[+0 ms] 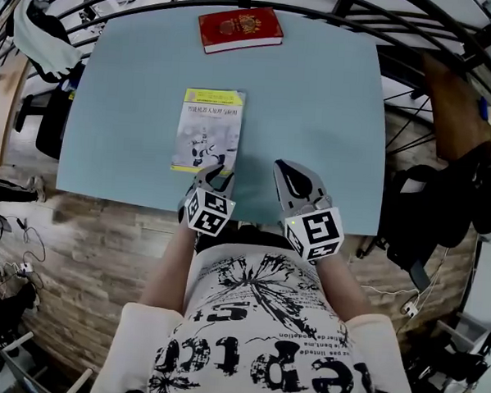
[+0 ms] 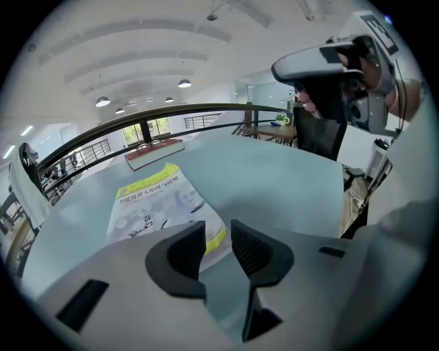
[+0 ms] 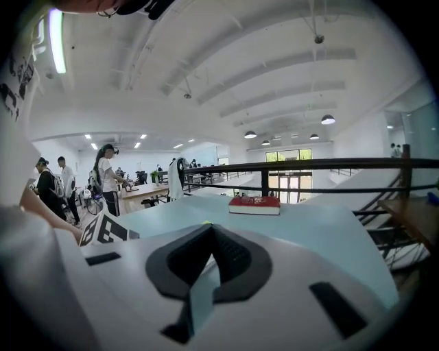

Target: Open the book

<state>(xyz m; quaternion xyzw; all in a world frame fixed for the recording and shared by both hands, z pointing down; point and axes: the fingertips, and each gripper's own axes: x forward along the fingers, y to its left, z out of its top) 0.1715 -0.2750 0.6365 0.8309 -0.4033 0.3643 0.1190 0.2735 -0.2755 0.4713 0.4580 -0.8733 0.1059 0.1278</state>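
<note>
Nothing was done yet. The paperback (image 1: 208,130) lay flat and shut, cover up, at centre-left of the head view on the blue table (image 1: 332,114). A red book (image 1: 239,29) sat shut too at the top edge, well apart from it. (Which of the 2 was meant I judged from the grippers: both were down near the paperback.) All of the opening was left: catch the cover's edge, lift it, swing it over.

The left gripper (image 1: 216,177) was right at the paperback's lower right corner in the head view. In the left gripper view its jaws stood apart, pads bare, nothing between them. The yellow-banded corner showed just beyond the left pad, though whether it touched I couldn't tell. The right gripper (image 1: 283,170) hung over bare table just right of the paperback, at lower centre. In the right gripper view its 2 jaws met at the tips and held nothing.
</note>
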